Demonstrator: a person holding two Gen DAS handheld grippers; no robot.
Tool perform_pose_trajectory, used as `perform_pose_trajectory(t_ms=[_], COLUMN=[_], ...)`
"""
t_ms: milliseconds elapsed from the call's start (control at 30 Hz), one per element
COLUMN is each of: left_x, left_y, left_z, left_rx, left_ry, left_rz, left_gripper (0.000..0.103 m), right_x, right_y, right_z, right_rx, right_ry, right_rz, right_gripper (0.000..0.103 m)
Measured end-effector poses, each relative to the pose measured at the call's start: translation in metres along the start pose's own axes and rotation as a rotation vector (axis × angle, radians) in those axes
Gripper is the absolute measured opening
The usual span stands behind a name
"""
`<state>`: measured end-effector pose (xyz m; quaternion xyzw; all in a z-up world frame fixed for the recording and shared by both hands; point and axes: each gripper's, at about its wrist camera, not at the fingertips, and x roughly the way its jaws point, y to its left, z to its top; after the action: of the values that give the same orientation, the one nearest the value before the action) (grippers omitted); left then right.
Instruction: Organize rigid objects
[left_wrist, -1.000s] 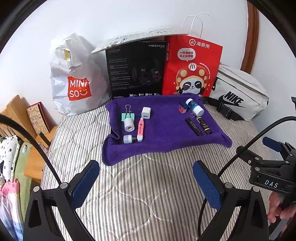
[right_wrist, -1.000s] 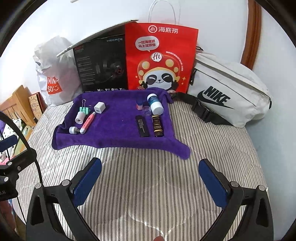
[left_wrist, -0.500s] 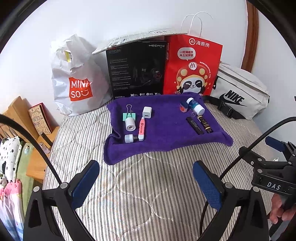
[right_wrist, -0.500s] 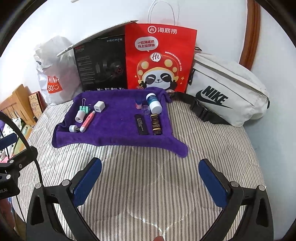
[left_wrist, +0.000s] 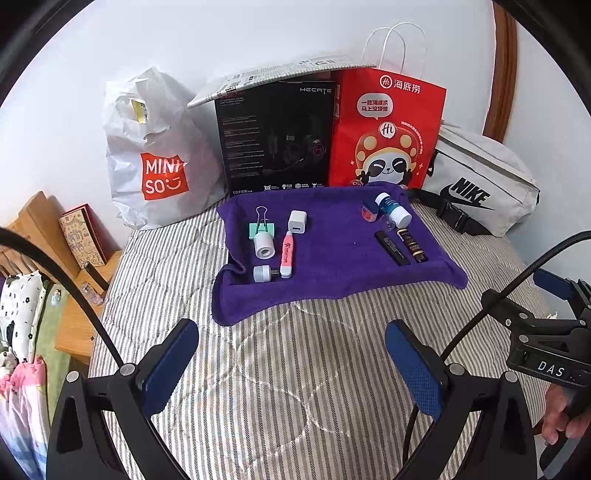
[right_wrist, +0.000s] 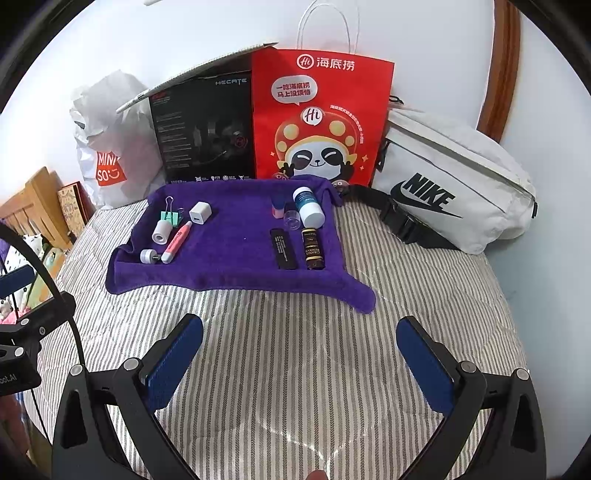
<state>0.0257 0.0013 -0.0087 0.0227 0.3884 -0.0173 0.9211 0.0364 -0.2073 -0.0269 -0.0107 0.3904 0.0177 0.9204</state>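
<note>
Left wrist view: my left gripper (left_wrist: 291, 363) hangs spread and empty over the striped bedcover (left_wrist: 295, 387), small items grouped on the purple towel (left_wrist: 332, 258) ahead; right wrist view: my right gripper (right_wrist: 299, 363) likewise gapes empty, black tube (right_wrist: 283, 248) beside brown bottle (right_wrist: 313, 247) on the towel.

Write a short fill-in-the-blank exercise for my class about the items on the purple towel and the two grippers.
1. The small items lie on a ____ towel.
2. The pink pen lies beside a mint binder ____.
3. The left gripper and right gripper are both ____ and hold nothing.
4. The white bag is printed ____.

Missing words: purple; clip; open; NIKE
</note>
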Motion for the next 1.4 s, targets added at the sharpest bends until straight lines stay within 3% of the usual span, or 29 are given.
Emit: perform_pose_trajectory(t_ms=[1400], left_x=[-0.0007], left_y=[0.0064], left_z=[-0.0013], left_rx=[-0.006], left_ry=[0.01], left_rz=[0.006], left_gripper=[0.102], right_x=[-0.0032], right_y=[0.0039], right_z=[-0.0013], right_rx=[-0.009], right_ry=[-0.001], right_rz=[0.002], right_gripper=[0.103])
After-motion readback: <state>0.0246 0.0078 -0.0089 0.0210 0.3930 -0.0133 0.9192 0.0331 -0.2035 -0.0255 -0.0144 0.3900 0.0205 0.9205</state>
